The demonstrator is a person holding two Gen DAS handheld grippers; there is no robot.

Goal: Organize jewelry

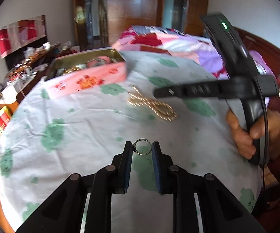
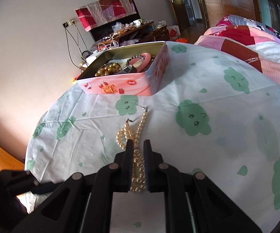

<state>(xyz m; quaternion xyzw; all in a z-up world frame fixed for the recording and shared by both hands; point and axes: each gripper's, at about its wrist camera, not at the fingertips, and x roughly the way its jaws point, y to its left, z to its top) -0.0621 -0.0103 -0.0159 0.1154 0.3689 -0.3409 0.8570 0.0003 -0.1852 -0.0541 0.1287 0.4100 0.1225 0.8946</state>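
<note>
A small silver ring (image 1: pixel 142 147) sits between the fingertips of my left gripper (image 1: pixel 142 149), whose jaws touch it on both sides just above the white cloth with green prints. A pearl necklace (image 2: pixel 138 145) lies on the cloth; it also shows in the left wrist view (image 1: pixel 155 104). My right gripper (image 2: pixel 138 149) stands over the necklace, its jaws a narrow gap apart around the strand. In the left view the right gripper (image 1: pixel 159 93) reaches in above the necklace. An open pink tin (image 2: pixel 120 89) holding beads and jewelry stands beyond; it also shows in the left wrist view (image 1: pixel 93 81).
A patchwork quilt (image 2: pixel 256 44) is heaped at the far right of the cloth-covered surface (image 2: pixel 207 136). A cluttered dark cabinet (image 2: pixel 132 31) with cables stands by the wall behind the tin. Wooden doors (image 1: pixel 132 9) are at the back.
</note>
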